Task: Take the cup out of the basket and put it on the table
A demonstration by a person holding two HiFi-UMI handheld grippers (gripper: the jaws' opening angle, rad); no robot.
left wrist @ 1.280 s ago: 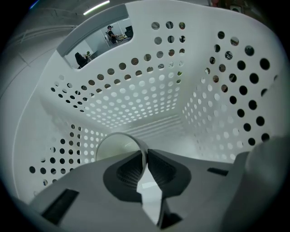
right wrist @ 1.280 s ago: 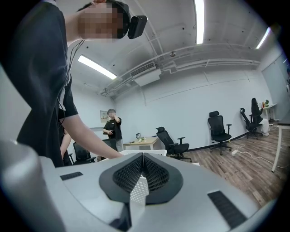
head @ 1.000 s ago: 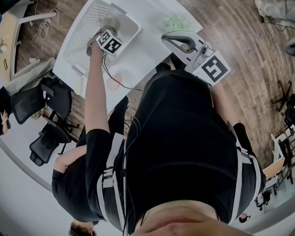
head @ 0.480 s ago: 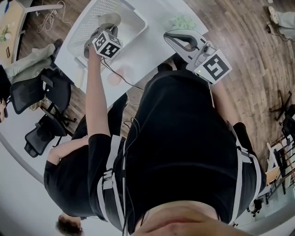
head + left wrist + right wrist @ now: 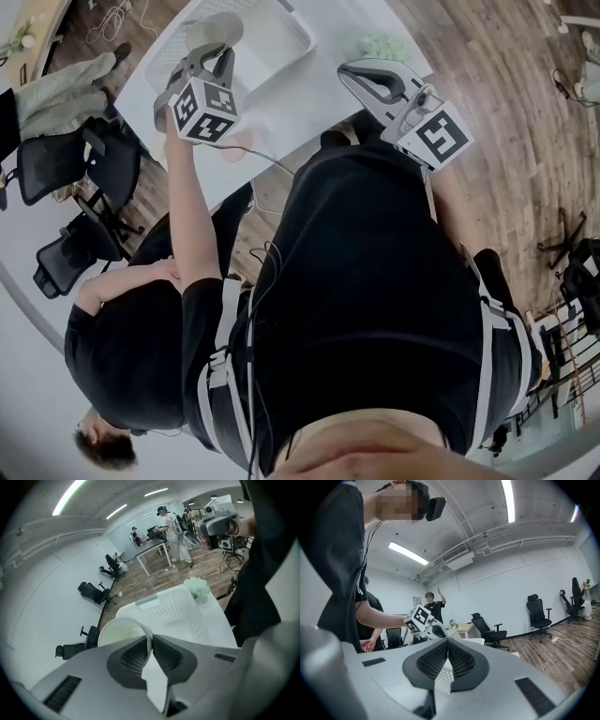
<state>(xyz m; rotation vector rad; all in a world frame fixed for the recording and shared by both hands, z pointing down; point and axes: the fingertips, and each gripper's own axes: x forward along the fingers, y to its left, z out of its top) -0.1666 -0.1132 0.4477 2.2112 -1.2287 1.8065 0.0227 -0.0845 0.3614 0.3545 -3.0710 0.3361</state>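
White cup (image 5: 119,629) wall was pinched by the left gripper (image 5: 151,641) near the basket (image 5: 174,612); the right gripper (image 5: 447,645) was pressed together, empty.

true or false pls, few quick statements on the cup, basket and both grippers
1. The left gripper is shut on the cup. True.
2. The cup lies in the basket. False: the left gripper holds it up, out of the basket.
3. The right gripper holds a second cup. False: it is shut with nothing in it.
4. The basket stands on a white table. True.
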